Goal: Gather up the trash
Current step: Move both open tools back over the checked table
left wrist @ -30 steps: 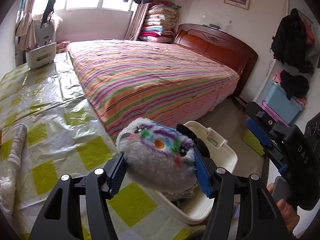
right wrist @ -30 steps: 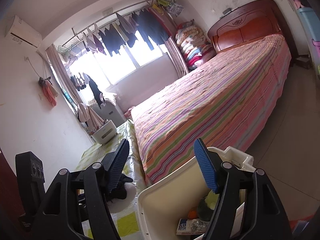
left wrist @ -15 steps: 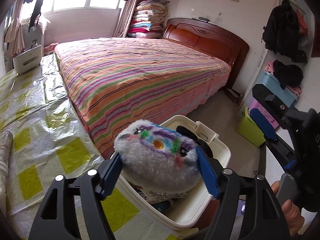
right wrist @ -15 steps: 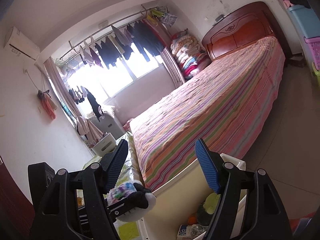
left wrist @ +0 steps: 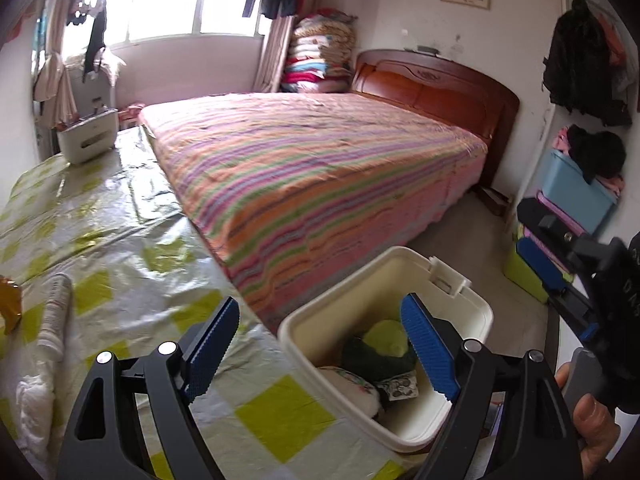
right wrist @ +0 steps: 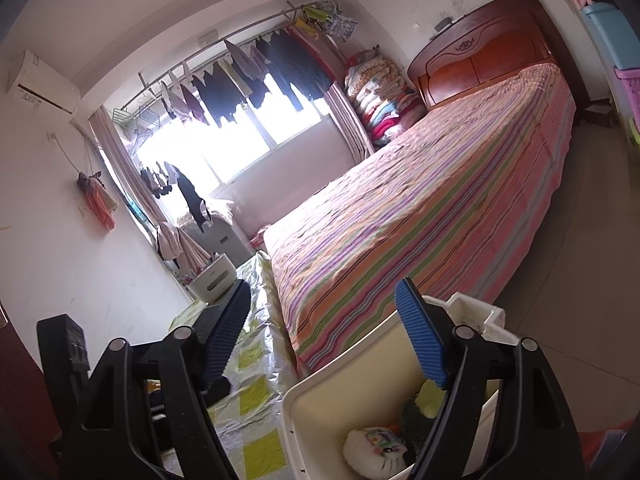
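Note:
My left gripper (left wrist: pixel 320 350) hovers over the near edge of a cream plastic bin (left wrist: pixel 404 258); its jaws are opening and nothing is between them. The fluffy white plush toy (left wrist: pixel 352 386) with coloured markings lies inside the bin, beside a green and dark item (left wrist: pixel 386 344). My right gripper (right wrist: pixel 322 336) is held at the bin's (right wrist: pixel 320 386) right side, its jaws opening too, with nothing between them. The right wrist view looks down on the plush toy (right wrist: pixel 372 452) in the bin. A person's hand (left wrist: pixel 594 424) holds the right gripper (left wrist: pixel 540 266).
The bin stands between a table with a yellow-checked plastic cloth (left wrist: pixel 132 240) and a striped bed (left wrist: pixel 320 168). A rolled white item (left wrist: pixel 56 320), a white cloth (left wrist: pixel 28 400) and a brown object (left wrist: pixel 8 308) lie on the table. A white container (left wrist: pixel 88 140) stands at its far end.
The plush toy left my left gripper and dropped into the bin as the jaws spread. The right gripper's jaws also widened a little.

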Tool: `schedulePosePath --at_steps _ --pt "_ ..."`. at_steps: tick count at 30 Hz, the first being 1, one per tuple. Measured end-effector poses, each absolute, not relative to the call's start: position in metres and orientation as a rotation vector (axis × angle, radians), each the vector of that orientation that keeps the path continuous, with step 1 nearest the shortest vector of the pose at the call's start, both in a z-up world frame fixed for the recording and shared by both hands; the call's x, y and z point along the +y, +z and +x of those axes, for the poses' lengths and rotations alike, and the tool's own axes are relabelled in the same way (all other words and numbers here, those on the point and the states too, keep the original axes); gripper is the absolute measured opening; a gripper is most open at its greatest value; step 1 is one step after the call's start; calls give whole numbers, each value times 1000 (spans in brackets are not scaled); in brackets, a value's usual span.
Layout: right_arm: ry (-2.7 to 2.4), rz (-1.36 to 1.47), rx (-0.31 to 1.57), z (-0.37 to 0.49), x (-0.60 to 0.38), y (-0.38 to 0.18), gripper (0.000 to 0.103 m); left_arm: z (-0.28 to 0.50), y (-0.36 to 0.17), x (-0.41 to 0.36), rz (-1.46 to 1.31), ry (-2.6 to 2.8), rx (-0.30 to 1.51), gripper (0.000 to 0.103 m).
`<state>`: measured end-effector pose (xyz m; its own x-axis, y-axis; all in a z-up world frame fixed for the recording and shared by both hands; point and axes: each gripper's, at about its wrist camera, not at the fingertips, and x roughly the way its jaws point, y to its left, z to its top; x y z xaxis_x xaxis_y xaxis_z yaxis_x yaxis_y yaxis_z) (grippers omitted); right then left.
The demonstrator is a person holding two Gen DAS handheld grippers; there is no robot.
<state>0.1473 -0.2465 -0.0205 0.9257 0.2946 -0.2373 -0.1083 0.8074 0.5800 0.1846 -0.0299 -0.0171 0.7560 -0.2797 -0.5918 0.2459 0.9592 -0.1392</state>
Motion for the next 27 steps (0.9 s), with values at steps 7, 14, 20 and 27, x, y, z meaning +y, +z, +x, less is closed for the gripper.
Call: schedulePosePath --at_steps 7,14,20,27 --pt "267 582 391 160 -219 -27 87 175 -10 6 -56 -193 624 81" --pt "370 532 412 161 -180 -22 88 152 -1 65 -58 -44 595 81" --pt "501 442 479 157 -119 -23 88 123 9 139 -148 96 576 81" --pt "699 228 636 167 -5 -25 88 93 22 236 -210 305 565 81"
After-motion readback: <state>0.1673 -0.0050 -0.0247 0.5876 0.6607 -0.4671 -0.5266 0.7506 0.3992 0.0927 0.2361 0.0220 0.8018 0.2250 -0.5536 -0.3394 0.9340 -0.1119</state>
